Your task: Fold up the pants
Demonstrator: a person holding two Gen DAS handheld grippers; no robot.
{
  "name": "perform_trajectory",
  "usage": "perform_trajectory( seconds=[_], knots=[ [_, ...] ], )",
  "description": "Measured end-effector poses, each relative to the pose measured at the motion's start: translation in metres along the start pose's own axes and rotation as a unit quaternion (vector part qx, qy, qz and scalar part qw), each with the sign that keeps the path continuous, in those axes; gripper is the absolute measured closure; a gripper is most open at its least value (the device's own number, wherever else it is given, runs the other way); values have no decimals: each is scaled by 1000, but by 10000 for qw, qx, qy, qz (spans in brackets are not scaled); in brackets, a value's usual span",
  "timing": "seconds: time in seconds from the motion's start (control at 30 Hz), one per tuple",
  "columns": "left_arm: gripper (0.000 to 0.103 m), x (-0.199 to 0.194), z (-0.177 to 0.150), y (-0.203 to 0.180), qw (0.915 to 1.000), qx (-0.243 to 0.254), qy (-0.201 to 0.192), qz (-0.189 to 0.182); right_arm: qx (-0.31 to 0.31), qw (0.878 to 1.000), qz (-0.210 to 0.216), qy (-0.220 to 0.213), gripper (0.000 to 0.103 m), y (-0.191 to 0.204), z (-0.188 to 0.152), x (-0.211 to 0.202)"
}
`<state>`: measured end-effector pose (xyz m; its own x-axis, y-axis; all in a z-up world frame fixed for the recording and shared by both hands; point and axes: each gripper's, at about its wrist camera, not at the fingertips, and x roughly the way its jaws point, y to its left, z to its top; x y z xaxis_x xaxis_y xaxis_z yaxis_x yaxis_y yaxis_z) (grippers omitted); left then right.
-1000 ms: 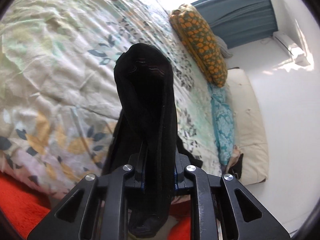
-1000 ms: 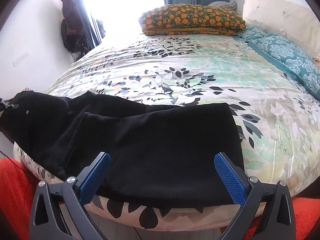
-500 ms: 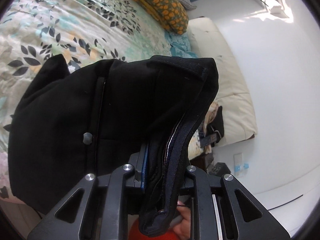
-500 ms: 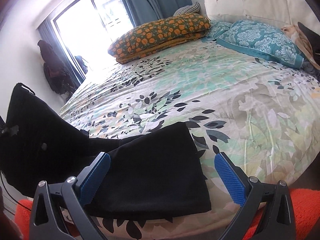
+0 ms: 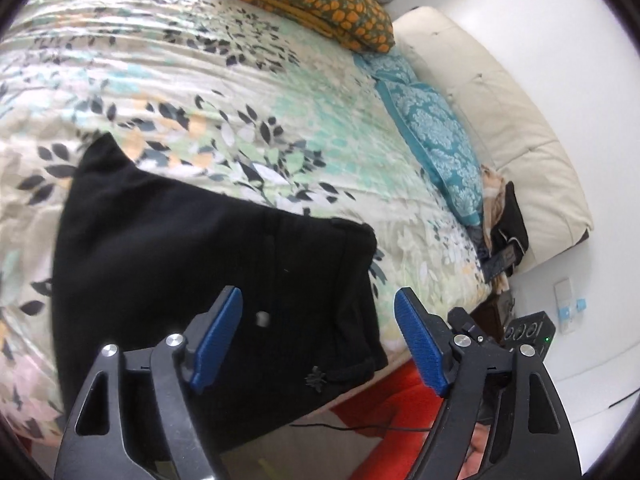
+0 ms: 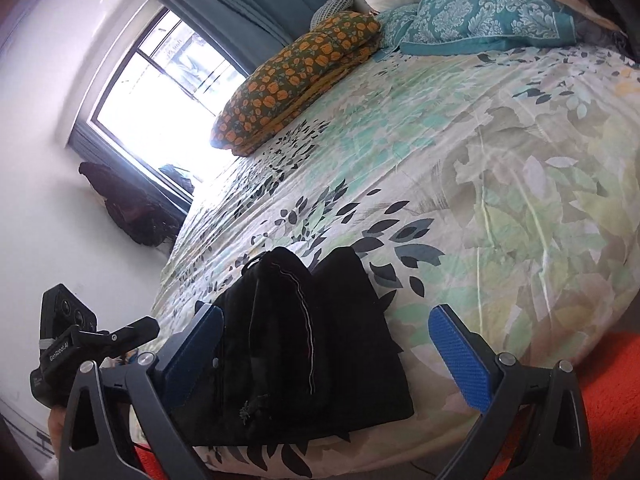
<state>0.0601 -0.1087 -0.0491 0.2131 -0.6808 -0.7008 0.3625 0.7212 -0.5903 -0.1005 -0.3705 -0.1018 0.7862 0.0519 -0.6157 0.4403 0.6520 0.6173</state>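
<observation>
Black soft fabric pants (image 5: 200,280), folded, lie at near edge of floral-quilted bed (image 5: 248,92). Left gripper (image 5: 320,344) jaws just opened, released, nothing between; right gripper (image 6: 324,356) spread, empty. Limp, light cloth, likely slumps; pinch thick waistband edge.

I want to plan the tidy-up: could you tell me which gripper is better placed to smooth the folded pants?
Probably the left. The left gripper, jaws just opened, hangs empty right over the black pants at the bed's edge. The right gripper is open too, but views them more from the side.
</observation>
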Motion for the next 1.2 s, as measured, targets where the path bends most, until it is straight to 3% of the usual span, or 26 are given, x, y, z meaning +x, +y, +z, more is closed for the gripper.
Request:
perform_trajectory(
  seconds=[0.13,0.2,0.3,0.37,0.4,0.43,0.5,0.67,0.77,0.93,1.13,1.17,1.2],
  knots=[
    [19,-35,2,53,9982,-300,-366,378,198,9895,1159,839,16,8,-6,30],
    [19,-47,-9,78,9963,-550,-432,504,-275,9876,933,1229,16,27,-17,47],
    [19,-53,-32,114,9930,-929,-411,609,-1135,9773,635,1676,26,58,-37,68],
    [19,-49,-44,129,9903,-1151,-374,684,-1749,9668,96,1862,51,73,-49,80],
    [19,-48,-50,134,9892,-1227,-367,715,-1957,9616,-230,1913,86,75,-53,85],
    [19,-47,-56,138,9885,-1277,-354,729,-1904,9616,-212,1964,90,73,-54,86],
    [19,-46,-62,142,9880,-1310,-302,758,-1750,9660,-75,1900,91,74,-49,81],
    [19,-48,-63,123,9918,-1016,-315,705,-2197,9689,-33,1140,92,111,-29,32],
    [19,-46,-61,104,9946,-660,-333,732,-2276,9688,-410,891,92,105,-15,21],
    [19,-24,-67,82,9952,-144,-104,963,-1857,9640,-1130,1532,92,43,-29,58],
    [16,7,-75,67,9914,480,156,1209,-1852,9629,-1260,1506,88,35,-28,59],
    [15,16,-78,64,9882,644,242,1368,-1716,9665,-1178,1501,85,31,-25,58],
    [15,22,-81,61,9840,826,279,1556,-1538,9708,-1073,1493,76,28,-22,57]
  ],
)
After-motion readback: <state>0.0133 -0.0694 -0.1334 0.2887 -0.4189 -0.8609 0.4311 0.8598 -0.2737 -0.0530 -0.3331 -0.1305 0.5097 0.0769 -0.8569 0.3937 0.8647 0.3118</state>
